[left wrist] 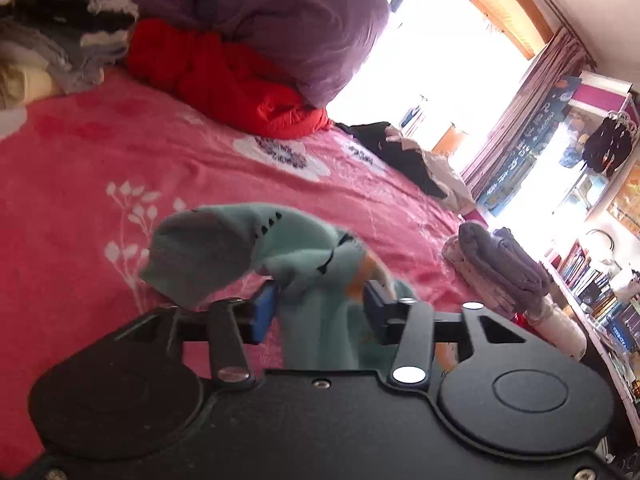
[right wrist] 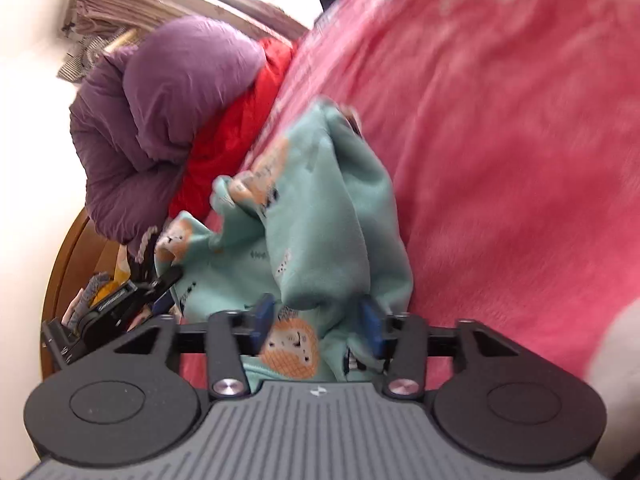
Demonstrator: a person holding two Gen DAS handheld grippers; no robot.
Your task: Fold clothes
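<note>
Both claws have the mint garment bunched between their blue pads, jaws apart with cloth filling the gap, so can't tell if either is truly clenched.

Left claw [left wrist: 320, 304] and right claw [right wrist: 318, 320] sit at lower centre of their frames. Mint garment [right wrist: 320, 208] with orange animal print is bunched and lifted over the pink bedspread [left wrist: 100, 152]. Second claw appears at lower left of right view. Red jacket [left wrist: 224, 76] and purple duvet [left wrist: 288, 16] at upper centre; grey folded stack [left wrist: 504, 268] at right.
</note>
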